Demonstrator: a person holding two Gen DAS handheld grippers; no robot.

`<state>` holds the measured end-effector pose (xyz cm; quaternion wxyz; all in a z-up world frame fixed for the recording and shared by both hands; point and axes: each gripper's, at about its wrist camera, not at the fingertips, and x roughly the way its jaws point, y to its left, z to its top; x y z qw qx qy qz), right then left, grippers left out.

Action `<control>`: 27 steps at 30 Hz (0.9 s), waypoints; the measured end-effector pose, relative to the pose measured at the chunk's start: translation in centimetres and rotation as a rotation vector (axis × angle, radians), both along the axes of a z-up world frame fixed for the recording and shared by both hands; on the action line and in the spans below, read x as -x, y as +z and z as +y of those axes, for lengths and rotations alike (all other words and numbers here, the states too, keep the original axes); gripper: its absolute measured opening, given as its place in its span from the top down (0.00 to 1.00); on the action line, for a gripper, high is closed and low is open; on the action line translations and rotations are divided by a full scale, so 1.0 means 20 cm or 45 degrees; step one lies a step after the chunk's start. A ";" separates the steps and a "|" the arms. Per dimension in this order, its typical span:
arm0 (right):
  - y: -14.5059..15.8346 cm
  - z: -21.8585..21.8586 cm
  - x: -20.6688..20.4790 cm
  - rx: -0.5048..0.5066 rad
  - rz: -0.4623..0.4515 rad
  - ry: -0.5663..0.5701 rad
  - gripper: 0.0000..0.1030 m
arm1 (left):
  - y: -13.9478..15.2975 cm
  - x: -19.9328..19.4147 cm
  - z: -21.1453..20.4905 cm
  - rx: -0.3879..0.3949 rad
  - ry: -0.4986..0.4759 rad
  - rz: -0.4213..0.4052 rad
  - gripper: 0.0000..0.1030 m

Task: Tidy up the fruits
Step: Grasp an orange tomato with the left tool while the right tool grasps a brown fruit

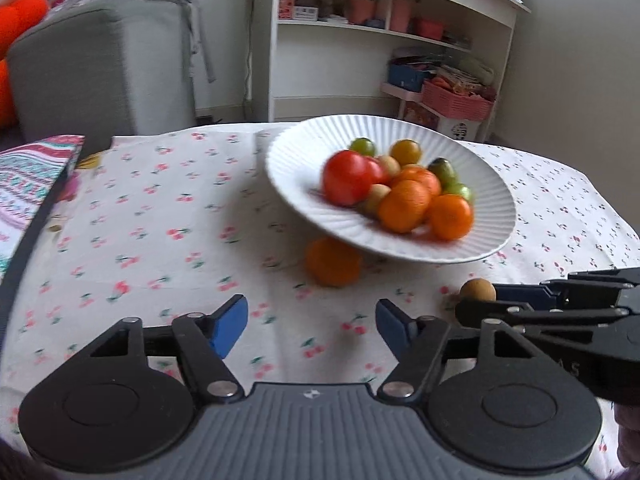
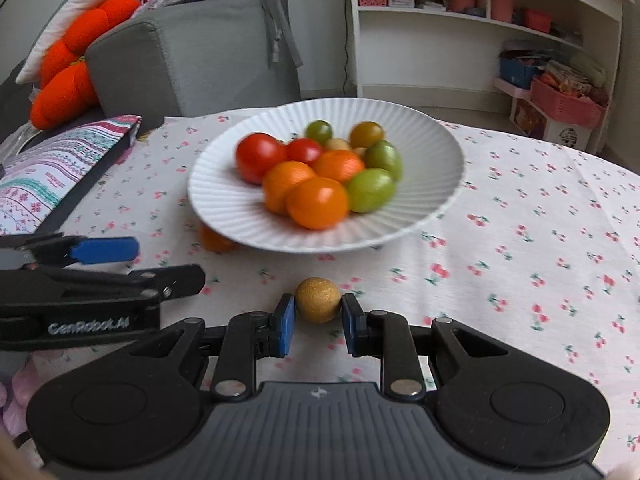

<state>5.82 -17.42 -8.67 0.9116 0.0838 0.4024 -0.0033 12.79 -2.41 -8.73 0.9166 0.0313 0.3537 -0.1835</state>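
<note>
A white ribbed plate [image 1: 296, 152] [image 2: 224, 200] on the cherry-print tablecloth holds red tomatoes, oranges, green fruits and small tan ones. One loose orange [image 1: 333, 262] [image 2: 216, 240] lies on the cloth, half tucked under the plate's near rim. My left gripper [image 1: 311, 320] [image 2: 160, 262] is open just short of that orange, with nothing between its blue pads. My right gripper [image 2: 319, 320] is shut on a small round brown fruit [image 2: 318, 299] [image 1: 477, 289], which rests on the cloth in front of the plate. In the left wrist view the right gripper's fingers [image 1: 520, 308] reach in from the right.
A patterned cushion [image 1: 28, 184] [image 2: 52, 168] lies along the table's left edge. Behind the table stand a grey sofa [image 1: 100, 60] with orange plush [image 2: 72, 60], a white shelf unit [image 1: 380, 40] and a pink basket [image 1: 456, 100]. Bare cloth stretches to the right of the plate [image 2: 540, 240].
</note>
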 end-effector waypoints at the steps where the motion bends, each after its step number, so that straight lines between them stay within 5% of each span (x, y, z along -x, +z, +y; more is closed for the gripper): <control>1: 0.00 -0.01 0.00 0.000 -0.001 0.000 0.78 | 0.00 -0.01 -0.02 0.006 -0.002 0.001 0.43; 17: -0.01 -0.04 0.01 -0.007 -0.010 0.021 0.78 | -0.02 -0.08 -0.10 0.009 0.027 -0.051 0.78; 27: -0.01 -0.03 0.03 0.007 0.000 0.037 0.78 | 0.00 -0.07 -0.06 0.019 0.031 0.000 0.80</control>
